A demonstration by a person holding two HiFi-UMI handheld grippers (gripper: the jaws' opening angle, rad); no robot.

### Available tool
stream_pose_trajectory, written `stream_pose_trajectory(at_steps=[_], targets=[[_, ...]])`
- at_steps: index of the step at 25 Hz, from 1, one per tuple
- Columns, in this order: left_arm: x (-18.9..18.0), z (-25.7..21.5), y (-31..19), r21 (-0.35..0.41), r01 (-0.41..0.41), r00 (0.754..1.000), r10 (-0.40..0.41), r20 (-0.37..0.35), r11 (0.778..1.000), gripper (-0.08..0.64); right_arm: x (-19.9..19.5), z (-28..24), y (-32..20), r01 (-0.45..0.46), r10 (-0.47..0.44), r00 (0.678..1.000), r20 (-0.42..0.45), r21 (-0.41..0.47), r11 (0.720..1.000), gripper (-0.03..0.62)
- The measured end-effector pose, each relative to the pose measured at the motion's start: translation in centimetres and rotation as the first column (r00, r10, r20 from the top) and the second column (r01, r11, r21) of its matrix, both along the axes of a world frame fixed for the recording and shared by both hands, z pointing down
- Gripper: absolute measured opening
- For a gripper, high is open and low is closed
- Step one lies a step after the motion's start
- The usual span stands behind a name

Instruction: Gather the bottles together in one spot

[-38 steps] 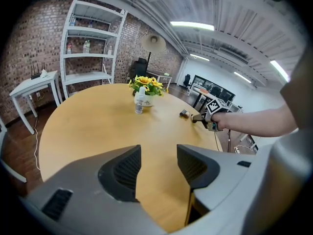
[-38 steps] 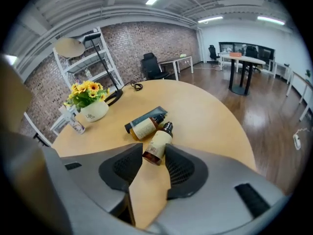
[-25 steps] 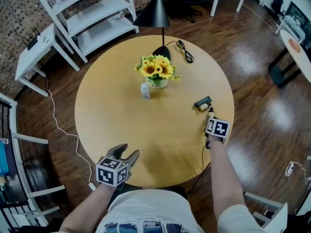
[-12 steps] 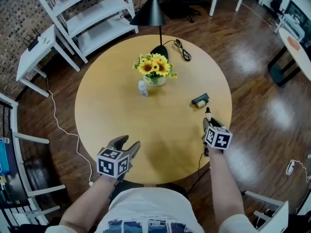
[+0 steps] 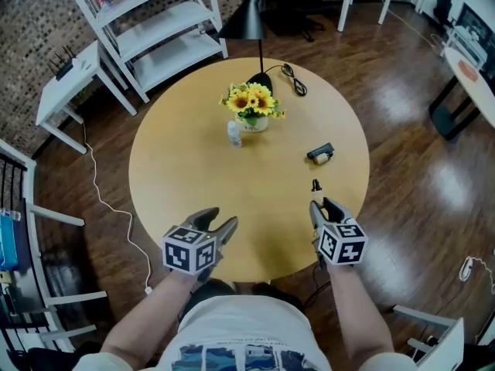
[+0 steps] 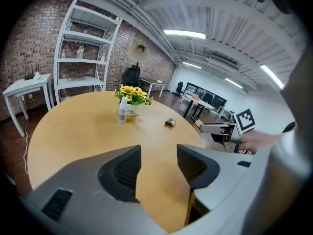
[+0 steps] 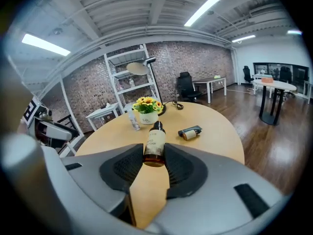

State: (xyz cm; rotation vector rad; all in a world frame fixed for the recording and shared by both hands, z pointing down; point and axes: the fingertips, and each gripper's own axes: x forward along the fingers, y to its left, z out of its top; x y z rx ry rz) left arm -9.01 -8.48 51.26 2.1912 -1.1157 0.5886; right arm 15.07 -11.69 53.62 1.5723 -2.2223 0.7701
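My right gripper (image 5: 323, 205) is shut on a brown bottle (image 7: 155, 148) with a black cap, held above the near right part of the round wooden table (image 5: 193, 180). From the head view only that brown bottle's cap end (image 5: 315, 185) pokes past the jaws. A small white bottle (image 5: 233, 134) stands upright beside the sunflower pot (image 5: 254, 110). A third small bottle (image 5: 321, 154), tan with a black cap, lies on its side at the right. Over the table's near edge my left gripper (image 5: 216, 221) is open, with nothing between its fingers (image 6: 128, 170).
A black lamp (image 5: 249, 18) stands behind the flowers, and a black cable (image 5: 295, 81) is coiled at the table's far edge. White shelving (image 5: 151, 22) and a small white side table (image 5: 73, 72) stand beyond, on dark wooden floor.
My right gripper has come up and back toward the near edge with the brown bottle in it, away from the lying bottle. My left gripper has shifted slightly forward and up.
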Motion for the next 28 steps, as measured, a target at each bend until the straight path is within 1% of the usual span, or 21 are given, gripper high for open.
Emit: stream_pose_trajectory(at_steps=[2,4,6,7,9,11,13,15,17,19,20,21,22,23,26,28], targets=[[0.1,-0.7,0.7,0.007,-0.011,0.999,0.012,-0.033,1.0,0.222,-2.0,-1.3,1.5,0.036,-0.037,0.999,0.005,0.022,0.999,0.156],[0.5,-1.6,1.5,0.013,-0.035,0.996,0.036,-0.086,0.999,0.222,-4.2,-2.6,2.9,0.075,-0.075,0.997,0.006,0.046,0.996,0.156],[1.2,-3.1,2.1,0.018,-0.079,0.983,0.081,-0.165,0.997,0.222,-6.8,-4.2,4.2,0.113,-0.114,0.993,0.01,0.079,0.99,0.156],[1.7,-4.1,2.4,0.02,-0.106,0.971,0.108,-0.212,0.994,0.222,-8.2,-5.1,4.9,0.132,-0.134,0.991,0.015,0.1,0.986,0.156],[2.5,-6.2,2.8,0.023,-0.157,0.938,0.156,-0.31,0.987,0.222,-11.0,-6.9,6.3,0.174,-0.179,0.984,0.017,0.144,0.974,0.156],[3.1,-8.0,2.8,0.024,-0.2,0.903,0.194,-0.384,0.979,0.222,-13.7,-8.5,7.6,0.214,-0.22,0.975,0.012,0.185,0.959,0.156],[3.1,-8.8,3.0,0.014,-0.236,0.879,0.22,-0.422,0.972,0.222,-16.0,-9.6,8.9,0.243,-0.25,0.968,0.006,0.221,0.945,0.156],[2.8,-9.0,3.5,-0.013,-0.27,0.857,0.235,-0.459,0.963,0.221,-18.0,-10.4,10.2,0.266,-0.275,0.961,0.003,0.254,0.93,0.156],[2.4,-9.2,4.3,-0.041,-0.304,0.825,0.242,-0.511,0.952,0.218,-19.7,-10.8,11.4,0.288,-0.296,0.955,-0.014,0.277,0.917,0.156],[1.9,-9.6,5.4,-0.06,-0.33,0.785,0.238,-0.572,0.942,0.187,-21.0,-11.0,12.6,0.307,-0.312,0.95,-0.03,0.292,0.906,0.156],[1.6,-9.9,6.0,-0.065,-0.34,0.764,0.235,-0.601,0.938,0.185,-21.6,-11.1,13.3,0.313,-0.316,0.948,-0.037,0.296,0.903,0.156],[1.4,-10.1,6.7,-0.065,-0.35,0.745,0.235,-0.624,0.935,0.141,-22.1,-11.1,13.9,0.317,-0.318,0.947,-0.045,0.298,0.9,0.156],[1.1,-10.4,7.3,-0.061,-0.358,0.732,0.239,-0.638,0.932,0.106,-22.5,-11.1,14.5,0.319,-0.319,0.946,-0.053,0.299,0.899,0.156],[0.8,-10.5,8.0,-0.053,-0.365,0.725,0.248,-0.642,0.93,0.104,-22.9,-11.1,15.2,0.321,-0.318,0.946,-0.06,0.3,0.898,0.156],[0.0,-10.6,9.8,-0.02,-0.389,0.724,0.293,-0.624,0.921,0.1,-23.7,-11.0,17.0,0.334,-0.32,0.943,-0.095,0.309,0.891,0.156],[-0.5,-10.9,11.1,0.022,-0.411,0.73,0.344,-0.591,0.911,0.109,-24.3,-11.1,18.0,0.348,-0.325,0.937,-0.125,0.323,0.88,0.156]])
